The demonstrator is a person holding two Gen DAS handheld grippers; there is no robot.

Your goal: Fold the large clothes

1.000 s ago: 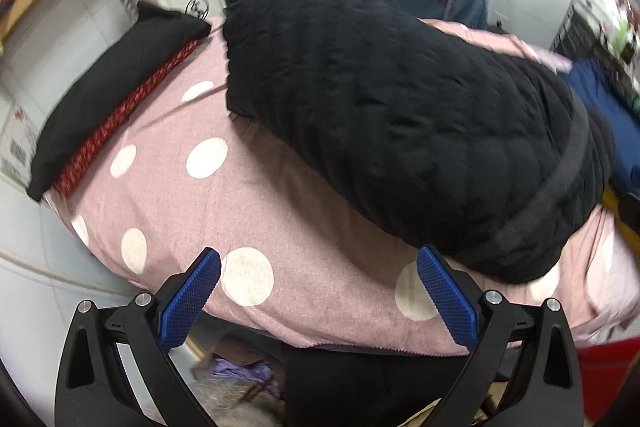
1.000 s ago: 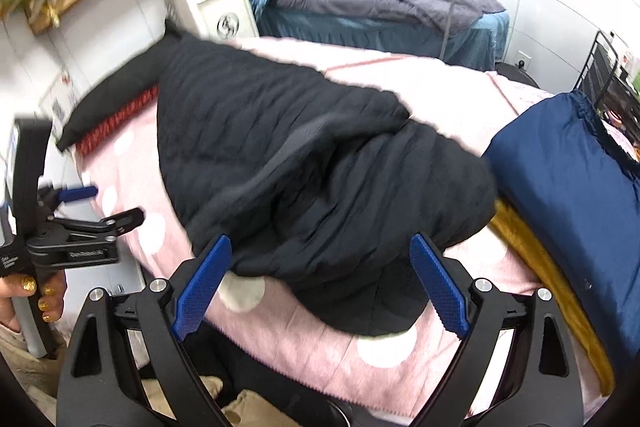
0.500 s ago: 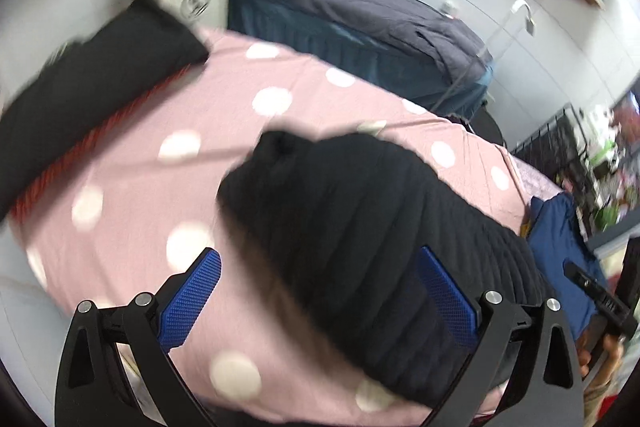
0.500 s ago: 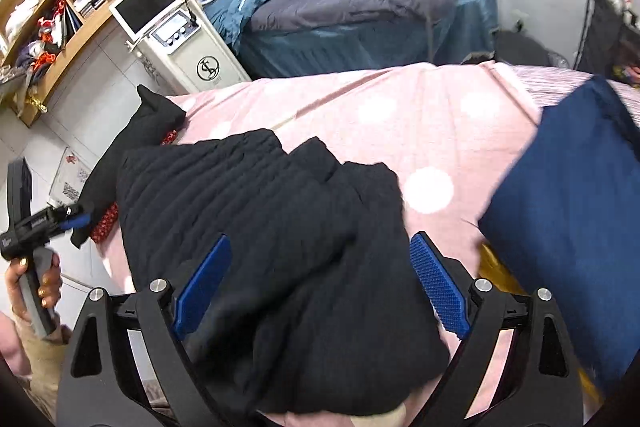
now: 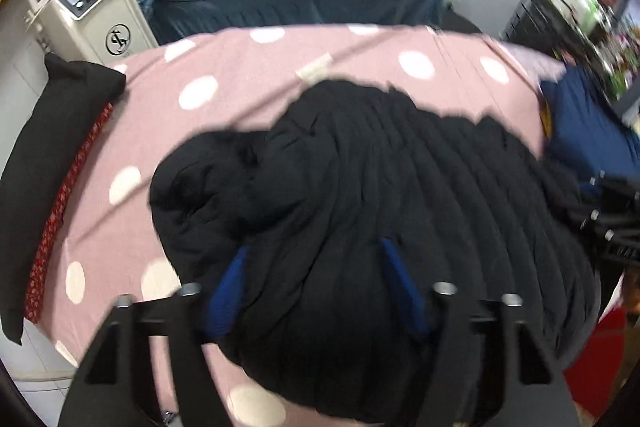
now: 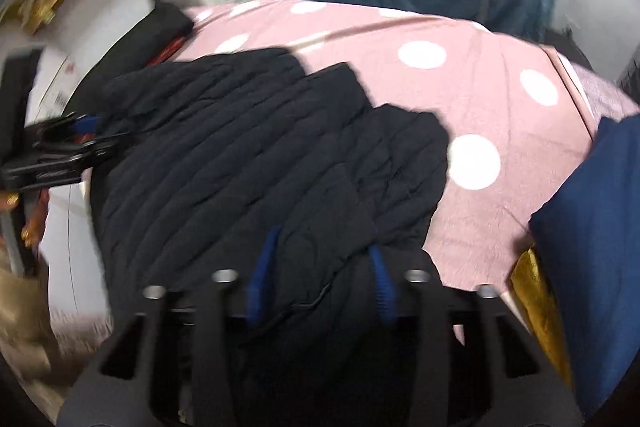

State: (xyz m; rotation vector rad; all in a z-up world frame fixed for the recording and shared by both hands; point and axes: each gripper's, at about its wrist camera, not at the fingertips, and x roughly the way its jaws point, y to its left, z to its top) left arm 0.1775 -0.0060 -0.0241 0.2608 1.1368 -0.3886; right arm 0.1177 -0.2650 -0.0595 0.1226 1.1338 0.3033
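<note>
Black quilted puffer jacket (image 5: 360,195), bunched and lying on a pink bedsheet with white polka dots (image 5: 240,67), toward the near edge. Left gripper (image 5: 316,287) over the jacket's near left part, 2 blue-padded jaws closing with a thick fold of black fabric between them; cannot tell whether the pads press yet. Right gripper (image 6: 320,275) at the jacket's near right part, jaws narrower and closing, dark fabric between them. Navy blue folded garment (image 6: 600,207) at the right on the bed, mustard-yellow cloth (image 6: 536,291) under its edge. Black pillow with red patterned trim (image 5: 52,163) along the left side.
</note>
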